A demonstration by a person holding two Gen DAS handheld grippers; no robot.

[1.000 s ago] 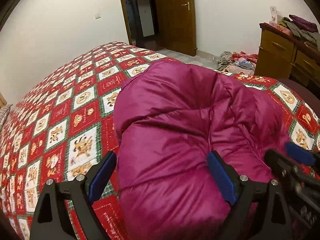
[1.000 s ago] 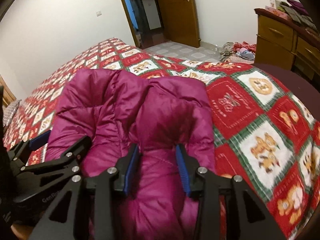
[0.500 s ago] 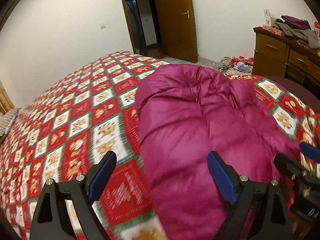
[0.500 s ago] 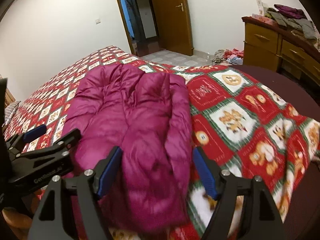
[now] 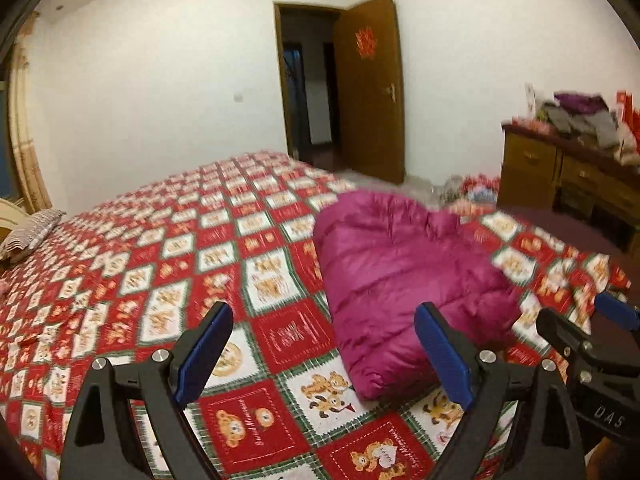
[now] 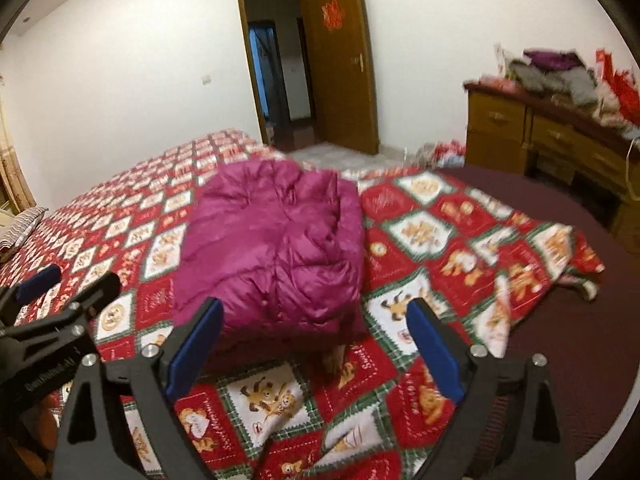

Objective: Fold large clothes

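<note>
A magenta puffer jacket [image 5: 400, 272] [image 6: 280, 240] lies folded in a thick bundle on the red, white and green patchwork quilt [image 5: 160, 280] [image 6: 460, 240] of the bed. My left gripper [image 5: 324, 356] hangs open above the quilt, short of the jacket's near left corner, with nothing between its blue pads. My right gripper [image 6: 316, 344] hovers just before the jacket's near edge; its jaws are opening wide and hold nothing. Each gripper shows at the edge of the other's view: the right gripper [image 5: 592, 340] and the left gripper [image 6: 60, 300].
A wooden dresser [image 5: 560, 176] [image 6: 520, 132] piled with clothes stands at the right. More clothes [image 5: 468, 188] lie on the floor by the open brown door [image 5: 372, 88]. A striped pillow [image 5: 28, 236] rests at far left. A dark maroon sheet [image 6: 560, 320] shows beyond the quilt's right edge.
Both grippers have drawn back and up from the jacket. The right gripper, earlier closed on the jacket's fabric, has let go and spread wide. The jacket now lies on the quilt.
</note>
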